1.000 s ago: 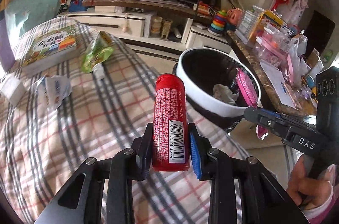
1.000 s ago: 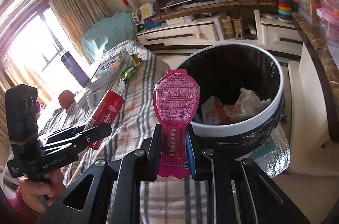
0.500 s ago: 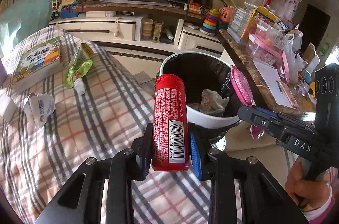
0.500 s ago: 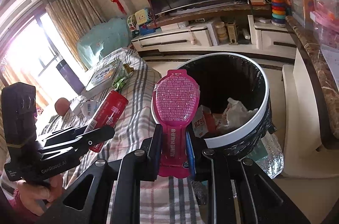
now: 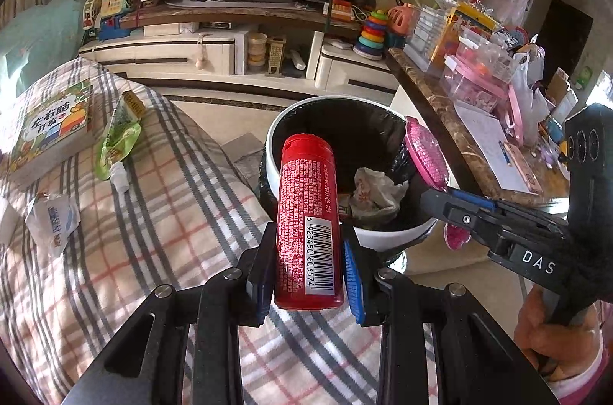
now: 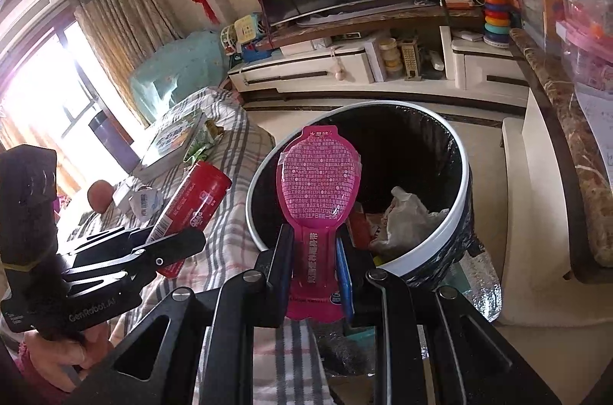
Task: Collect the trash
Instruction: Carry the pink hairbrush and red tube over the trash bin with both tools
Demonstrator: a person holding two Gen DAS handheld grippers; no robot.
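My left gripper (image 5: 308,274) is shut on a red cylindrical bottle (image 5: 308,213) with a barcode, its cap pointing at the near rim of the white bin (image 5: 387,236). The bin (image 6: 456,221) has a black liner and holds crumpled wrappers (image 5: 373,192). My right gripper (image 6: 316,265) is shut on the neck of a pink flat pouch (image 6: 320,190), held upright over the bin's near-left rim. In the left wrist view the pink pouch (image 5: 425,158) and right gripper (image 5: 458,209) sit at the bin's right rim. The red bottle (image 6: 191,202) shows left of the bin.
On the plaid blanket (image 5: 161,213) lie a green pouch (image 5: 117,140), a torn white wrapper (image 5: 53,217) and a children's book (image 5: 49,133). A marble-topped counter (image 5: 452,133) with toys and boxes runs along the bin's right. A TV stand (image 5: 230,48) stands behind.
Both grippers have moved closer to the bin with their loads; the bottle's cap now overlaps the bin's near rim, and the pink pouch hangs over the bin's edge.
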